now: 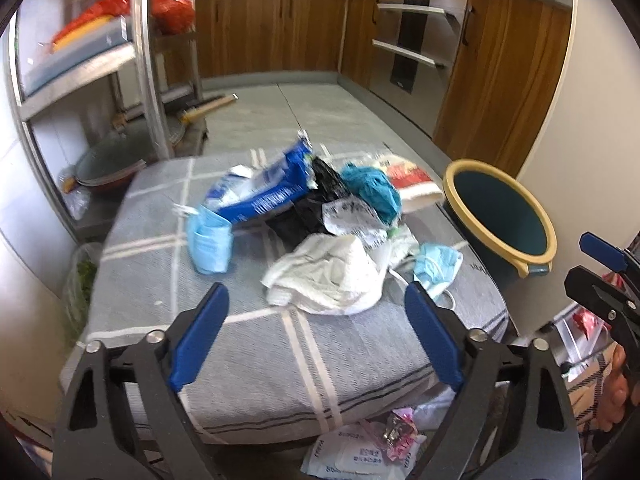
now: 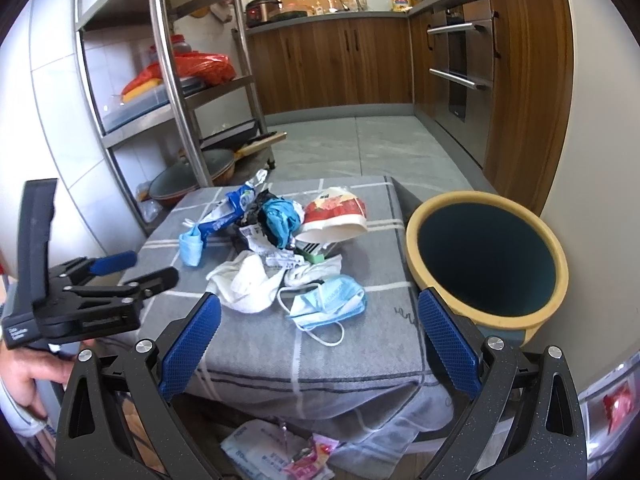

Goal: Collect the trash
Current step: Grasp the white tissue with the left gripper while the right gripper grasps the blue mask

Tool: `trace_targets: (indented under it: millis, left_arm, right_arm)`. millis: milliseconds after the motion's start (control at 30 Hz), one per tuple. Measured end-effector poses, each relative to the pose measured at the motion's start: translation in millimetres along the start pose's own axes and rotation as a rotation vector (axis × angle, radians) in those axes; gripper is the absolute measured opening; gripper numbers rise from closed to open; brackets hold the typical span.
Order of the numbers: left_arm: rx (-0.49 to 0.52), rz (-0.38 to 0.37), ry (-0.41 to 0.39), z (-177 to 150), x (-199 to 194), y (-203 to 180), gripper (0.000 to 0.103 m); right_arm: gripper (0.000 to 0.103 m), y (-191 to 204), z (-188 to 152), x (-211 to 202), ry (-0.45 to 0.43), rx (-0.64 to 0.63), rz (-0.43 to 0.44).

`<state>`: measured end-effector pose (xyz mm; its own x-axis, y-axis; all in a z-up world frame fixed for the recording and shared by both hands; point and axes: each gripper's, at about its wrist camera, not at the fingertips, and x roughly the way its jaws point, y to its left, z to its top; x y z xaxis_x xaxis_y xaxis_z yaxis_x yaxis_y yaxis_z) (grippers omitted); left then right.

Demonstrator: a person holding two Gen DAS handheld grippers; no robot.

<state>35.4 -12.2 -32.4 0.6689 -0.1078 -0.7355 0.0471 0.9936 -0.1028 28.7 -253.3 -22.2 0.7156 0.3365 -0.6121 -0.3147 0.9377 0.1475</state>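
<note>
A heap of trash lies on a grey checked cloth (image 1: 256, 340) (image 2: 260, 344) over a low table: a white crumpled tissue (image 1: 328, 276) (image 2: 248, 284), two blue face masks (image 1: 210, 242) (image 1: 436, 268) (image 2: 328, 300), a blue wrapper (image 1: 264, 188) (image 2: 228, 212), a teal bag (image 1: 374, 188) (image 2: 282, 216) and a red-and-white paper cup (image 2: 336, 216). A dark bin with a yellow rim (image 1: 500, 216) (image 2: 484, 252) stands right of the table. My left gripper (image 1: 316, 332) (image 2: 136, 268) is open and empty before the tissue. My right gripper (image 2: 320, 340) (image 1: 584, 260) is open and empty before the mask.
A steel shelf rack (image 2: 176, 80) (image 1: 148, 80) with pans and red bags stands at the left. Wooden kitchen cabinets (image 2: 340, 60) and an oven (image 2: 456, 64) line the back and right. A wet-wipes pack and wrappers (image 2: 276, 456) (image 1: 360, 452) lie on the floor under the table's front edge.
</note>
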Motion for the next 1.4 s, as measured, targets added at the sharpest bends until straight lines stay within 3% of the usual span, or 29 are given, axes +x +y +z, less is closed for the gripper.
trace_targets:
  millis: [167,500,600,633,733,1067,1233,1400]
  left_arm:
    - [0.008,-0.046,0.081,6.2,35.8,-7.8,0.069]
    - [0.076,-0.02,0.218,9.2,114.2,-21.4,0.064]
    - [0.058,-0.034,0.27,3.8,127.8,-17.7,0.043]
    - [0.044,-0.05,0.294,1.9,130.7,-15.7,0.027]
    - [0.022,-0.059,0.303,2.5,125.6,-10.4,0.011]
    - [-0.158,-0.069,0.27,8.6,76.4,27.6,0.009]
    - [-0.184,-0.082,0.201,11.7,48.1,35.8,0.009]
    - [-0.186,-0.088,0.156,13.1,42.0,37.8,0.009]
  right_arm:
    - [0.098,-4.8,-1.2,3.3,0.017,0.017,-0.008]
    - [0.098,-14.4,-4.3,12.4,0.052,0.046,-0.025]
    - [0.098,-16.2,-4.4,14.8,0.063,0.053,-0.027]
    - [0.098,-16.7,-4.3,15.8,0.066,0.057,-0.026]
    - [0.098,-17.2,-4.3,18.0,0.073,0.064,-0.023]
    - [0.095,-24.8,-1.6,33.7,0.12,0.136,-0.015]
    - [0.08,-27.4,-4.2,66.3,0.199,0.188,-0.005]
    - [0.074,-33.4,-11.7,105.4,0.272,0.287,0.023]
